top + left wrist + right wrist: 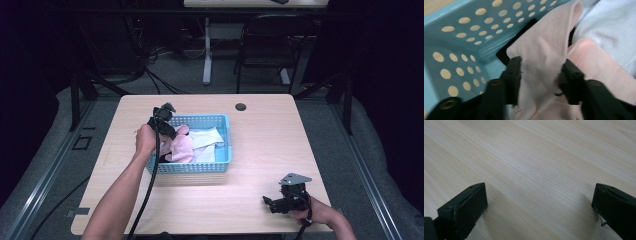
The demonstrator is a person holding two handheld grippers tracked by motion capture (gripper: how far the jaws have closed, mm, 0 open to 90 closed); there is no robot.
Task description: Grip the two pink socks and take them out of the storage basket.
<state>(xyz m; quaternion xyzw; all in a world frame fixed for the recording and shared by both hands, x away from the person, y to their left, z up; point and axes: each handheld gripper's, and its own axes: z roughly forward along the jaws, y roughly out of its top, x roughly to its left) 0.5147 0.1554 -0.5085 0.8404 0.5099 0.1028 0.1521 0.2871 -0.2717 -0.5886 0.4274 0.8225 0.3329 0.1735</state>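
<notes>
1. High view: my left tongs [167, 131] are down in the blue basket [223, 145], at about 9 o'clock inside it, right on the pink cloth [181, 148]. White cloths [206, 137] lie at its 3 o'clock. My right tongs [270, 203] just sit on the table [265, 135] at 5 o'clock from the basket, well apart.
2. Left gripper view: the left tongs [540, 75] are pinched in on a fold of pink cloth [544, 50], both pads touching it. Looks like a real grab to me. The cloth sits in the basket [461, 32] corner.
3. Right gripper view: right tongs [539, 202] wide, nothing between them but bare table [536, 157].
4. Progress, I'd say: grab done, the lift-out isn't. Everything's still in the basket.
</notes>
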